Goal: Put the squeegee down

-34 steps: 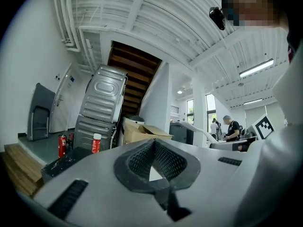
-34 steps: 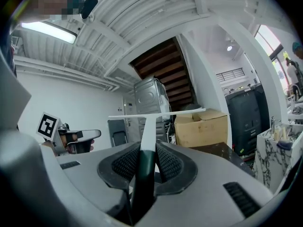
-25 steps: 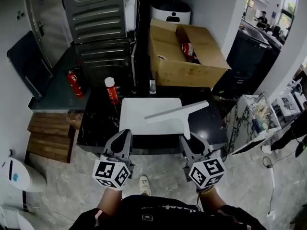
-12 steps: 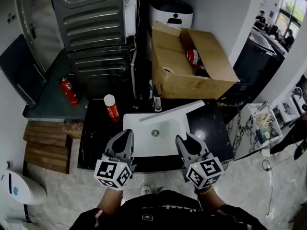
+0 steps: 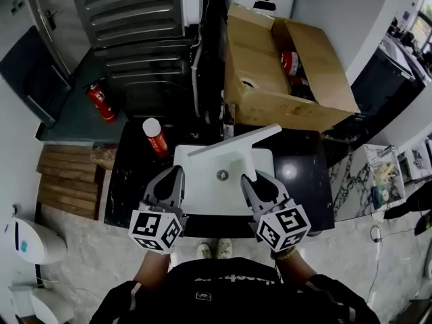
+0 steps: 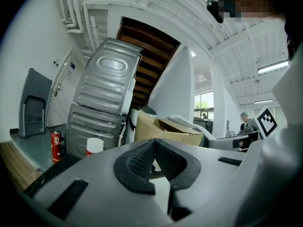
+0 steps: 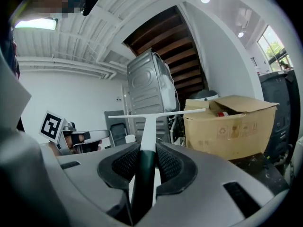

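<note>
While the head view looks steeply down on a black stone bench (image 5: 135, 181), the right gripper (image 5: 251, 179) holds a white T-shaped squeegee (image 5: 236, 140) by the lower end of its handle. The blade is raised and slanted above the far rim of a white rectangular sink basin (image 5: 202, 198) set in the bench. The left gripper (image 5: 173, 174) hovers over the basin's near left corner, well apart from the squeegee. A red spray can with a white cap (image 5: 155, 137) stands on the bench left of the basin. A brown cardboard box (image 5: 270, 79) lies open beyond the basin, and a red fire extinguisher (image 5: 101, 101) stands farther left.

Left gripper view: the fingers (image 6: 139, 160) are together, their tips touching, with nothing between them. The spray can, the box and a grey ribbed metal appliance (image 6: 106, 93) lie ahead.

Right gripper view: the fingers (image 7: 118, 162) are clamped on the dark lower part of the squeegee's handle. The white shaft rises from them to the horizontal blade, with the cardboard box at the right.
</note>
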